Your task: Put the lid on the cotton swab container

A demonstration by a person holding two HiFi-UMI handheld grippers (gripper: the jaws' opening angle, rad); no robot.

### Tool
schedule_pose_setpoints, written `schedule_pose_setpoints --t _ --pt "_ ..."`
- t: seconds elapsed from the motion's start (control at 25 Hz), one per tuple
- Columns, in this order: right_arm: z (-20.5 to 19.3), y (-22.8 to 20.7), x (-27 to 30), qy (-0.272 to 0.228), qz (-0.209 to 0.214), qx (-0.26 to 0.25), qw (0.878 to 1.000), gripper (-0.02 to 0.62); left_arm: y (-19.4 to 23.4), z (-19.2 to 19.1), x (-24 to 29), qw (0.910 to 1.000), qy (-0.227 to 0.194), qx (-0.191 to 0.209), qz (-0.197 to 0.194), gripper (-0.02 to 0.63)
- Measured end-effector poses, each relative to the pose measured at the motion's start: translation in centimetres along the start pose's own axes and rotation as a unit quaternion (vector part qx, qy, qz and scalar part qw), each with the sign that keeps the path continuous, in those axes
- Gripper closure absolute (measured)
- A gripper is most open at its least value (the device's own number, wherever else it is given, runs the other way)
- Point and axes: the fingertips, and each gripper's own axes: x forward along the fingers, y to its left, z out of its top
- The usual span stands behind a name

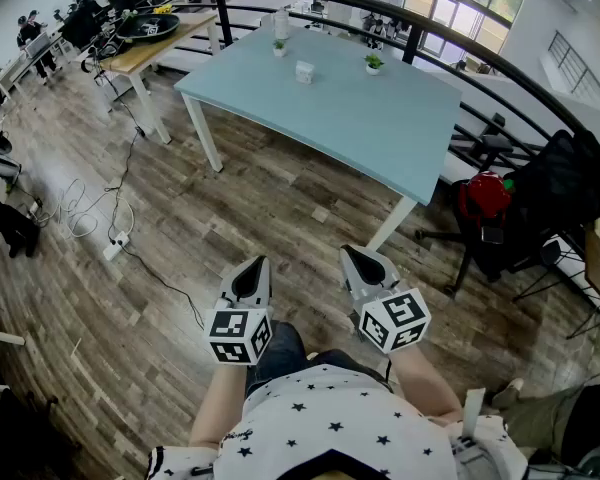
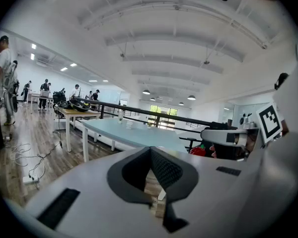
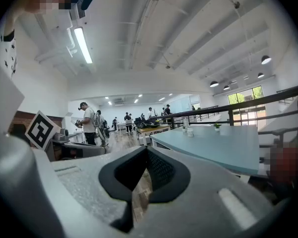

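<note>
While hovering over wood-plank floor point(image 1: 280, 198) | left tool point(image 1: 260, 265) pressed together | right tool point(image 1: 352, 256) likewise | smooth pale-blue table point(image 1: 360, 118) ahead

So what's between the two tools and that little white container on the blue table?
In the head view, only wooden floor and then bare blue tabletop lie between the left tool, the right tool and the white container.

Small white container point(image 1: 304, 71) upright on table point(image 1: 380, 118)
</note>
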Motion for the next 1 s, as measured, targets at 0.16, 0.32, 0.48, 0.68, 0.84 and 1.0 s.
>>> schedule_pose_setpoints --t 0.16,0.32,0.48,0.68,0.84,1.0 --pt "-0.1 0.7 -3.3 -0.003 0.004 0.001 1.000 0.589 -2.3 -0.8 -2.5 0.9999 0.001 0.011 0.007 0.603" --pt "-0.7 1.8 -6.0 0.002 0.007 0.006 1.000 0.589 -4.2 -1.5 -4.8 0.9997 0.001 0.011 0.020 0.603" --pt "-1.5 3.2 -7.7 0.009 0.013 0.007 1.000 0.589 -5.3 -1.8 -6.8 0.9997 -0.002 0.004 0.025 0.604" --pt "-2.1 5.0 -8.6 0.015 0.025 -0.005 1.000 0.589 -5.7 -2.7 -8.2 0.9994 -0.002 0.003 0.034 0.603" --pt "-2.2 5.4 -8.6 0.015 0.032 -0.007 0.999 0.589 -5.9 -3.4 -8.1 0.9997 -0.002 -0.006 0.021 0.603" --pt "-1.9 5.1 -8.0 0.016 0.047 -0.002 0.999 0.589 -5.7 -3.1 -7.2 0.9995 -0.004 -0.029 0.015 0.603"
